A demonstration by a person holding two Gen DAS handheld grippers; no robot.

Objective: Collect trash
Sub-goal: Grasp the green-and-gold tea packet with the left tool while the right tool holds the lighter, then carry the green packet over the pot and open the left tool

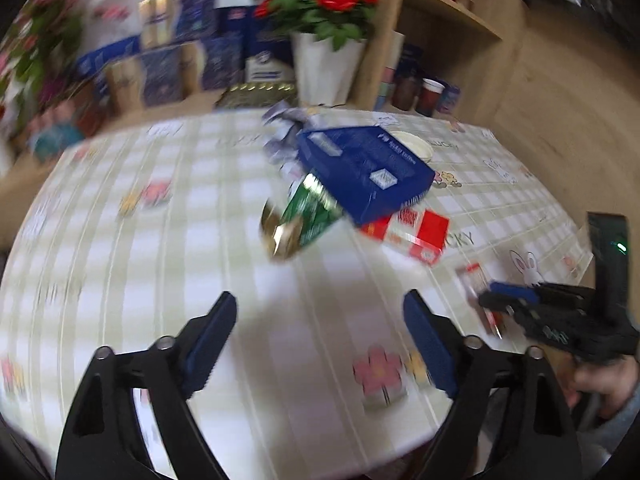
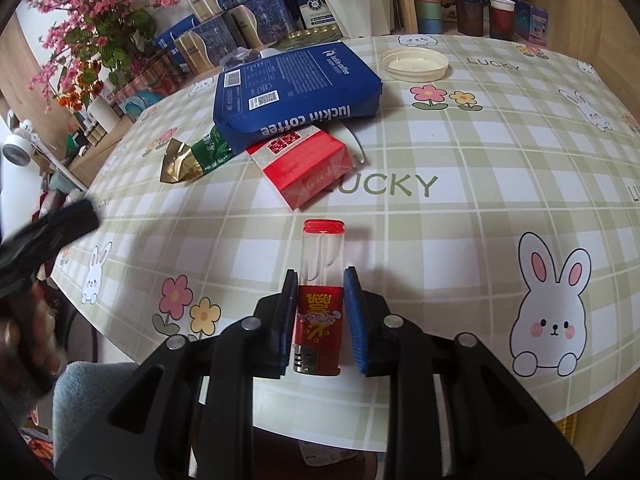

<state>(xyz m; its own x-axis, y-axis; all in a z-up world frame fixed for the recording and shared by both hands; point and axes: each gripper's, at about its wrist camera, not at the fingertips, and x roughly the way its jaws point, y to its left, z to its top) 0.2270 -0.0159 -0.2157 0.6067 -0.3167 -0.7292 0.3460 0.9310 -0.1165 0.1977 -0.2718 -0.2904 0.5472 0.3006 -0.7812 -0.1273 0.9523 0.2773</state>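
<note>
A pile of trash lies mid-table: a blue coffee bag (image 2: 296,88), a red carton (image 2: 306,166) under it, and a green and gold wrapper (image 2: 196,160). The same bag (image 1: 364,168), carton (image 1: 416,232) and wrapper (image 1: 300,216) show blurred in the left wrist view. My right gripper (image 2: 320,280) is shut on a red and clear lighter (image 2: 320,300) just above the table's near edge. It shows in the left wrist view (image 1: 492,300) at the right. My left gripper (image 1: 320,308) is open and empty, short of the pile.
A white lid (image 2: 414,64) lies behind the pile. Boxes (image 2: 224,28), a white flower pot (image 2: 360,4), pink flowers (image 2: 92,36) and cups (image 2: 500,16) line the far side. The checked tablecloth (image 2: 480,208) covers the table. A wooden shelf (image 1: 448,12) stands at the right.
</note>
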